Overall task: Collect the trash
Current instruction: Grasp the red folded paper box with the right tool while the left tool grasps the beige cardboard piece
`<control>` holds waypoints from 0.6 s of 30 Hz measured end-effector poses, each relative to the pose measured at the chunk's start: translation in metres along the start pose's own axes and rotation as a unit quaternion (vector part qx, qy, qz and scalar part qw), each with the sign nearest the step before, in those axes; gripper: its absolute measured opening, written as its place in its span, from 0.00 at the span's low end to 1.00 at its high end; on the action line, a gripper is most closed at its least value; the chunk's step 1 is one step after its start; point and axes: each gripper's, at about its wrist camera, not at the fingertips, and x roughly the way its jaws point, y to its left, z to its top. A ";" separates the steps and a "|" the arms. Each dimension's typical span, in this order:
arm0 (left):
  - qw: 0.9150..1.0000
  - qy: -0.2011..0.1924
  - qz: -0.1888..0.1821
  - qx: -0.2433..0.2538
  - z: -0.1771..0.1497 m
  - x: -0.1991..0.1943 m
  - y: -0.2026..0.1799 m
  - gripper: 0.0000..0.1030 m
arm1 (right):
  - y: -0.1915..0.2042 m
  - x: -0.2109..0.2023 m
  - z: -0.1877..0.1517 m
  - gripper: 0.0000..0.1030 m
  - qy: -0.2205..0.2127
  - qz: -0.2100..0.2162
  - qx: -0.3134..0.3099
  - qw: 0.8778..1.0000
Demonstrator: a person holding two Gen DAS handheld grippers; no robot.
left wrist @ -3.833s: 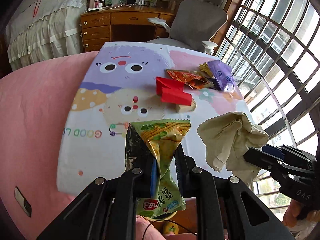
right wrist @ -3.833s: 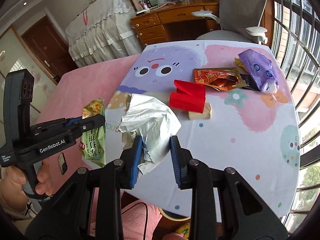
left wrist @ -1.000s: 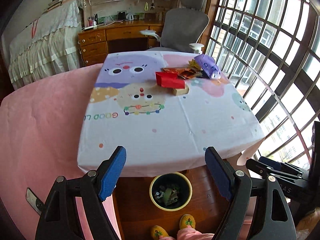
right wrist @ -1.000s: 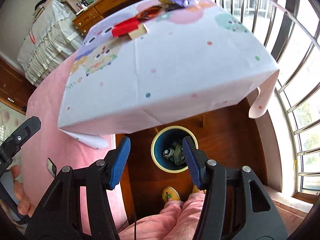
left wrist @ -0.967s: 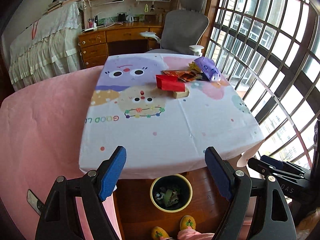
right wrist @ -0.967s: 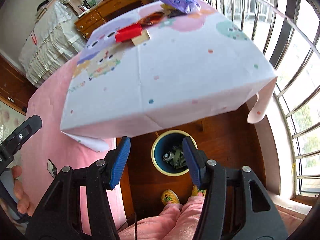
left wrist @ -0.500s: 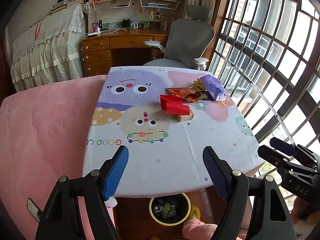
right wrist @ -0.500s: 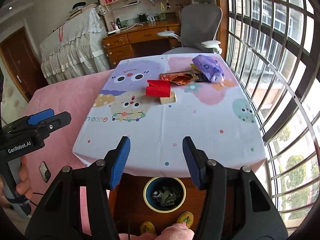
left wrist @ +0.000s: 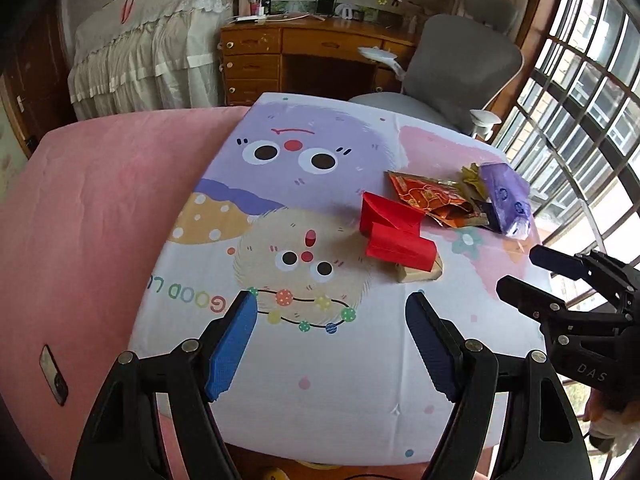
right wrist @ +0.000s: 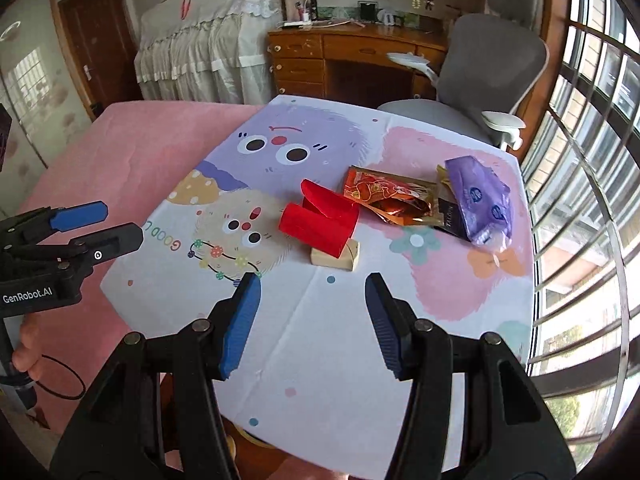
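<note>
- Two grippers hover over the near edge of the table, both with jaws spread wide and nothing between them
- the left gripper (left wrist: 332, 344) points its blue pads across the cartoon tablecloth (left wrist: 288, 364), above the printed bead necklace
- the right gripper (right wrist: 312, 320) sits a little further toward the window side, aimed at the middle of the cloth; from the left wrist view it shows at the right edge (left wrist: 532, 276), also parted
- nearest ahead of both lies a small tan block (right wrist: 336, 258) with a folded red paper piece (right wrist: 320, 220) resting on top of it
- beyond that, toward the far right of the cloth, an orange foil wrapper (right wrist: 390, 200) lies flat, touching a dark sachet (right wrist: 450, 214) and a crumpled purple wrapper (right wrist: 480, 204); a bit of yellow wrapper (left wrist: 472, 178) peeks out behind them
- a grey office chair (right wrist: 488, 76) stands at the far side of the table, with a wooden desk (right wrist: 352, 56) behind it
</note>
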 end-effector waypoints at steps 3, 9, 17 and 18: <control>0.999 0.019 0.028 -0.034 0.005 0.031 -0.007 0.76 | -0.019 0.048 0.024 0.66 0.032 0.030 -0.051 0.998; 0.990 0.051 0.066 -0.110 0.005 0.071 0.002 0.76 | -0.032 0.143 0.069 0.70 0.075 0.096 -0.157 0.980; 0.978 0.071 0.115 -0.157 -0.004 0.101 0.025 0.76 | -0.006 0.236 0.100 0.71 0.141 0.172 -0.243 0.944; 0.976 0.075 0.115 -0.166 -0.006 0.106 0.026 0.76 | -0.003 0.245 0.100 0.71 0.153 0.178 -0.255 0.938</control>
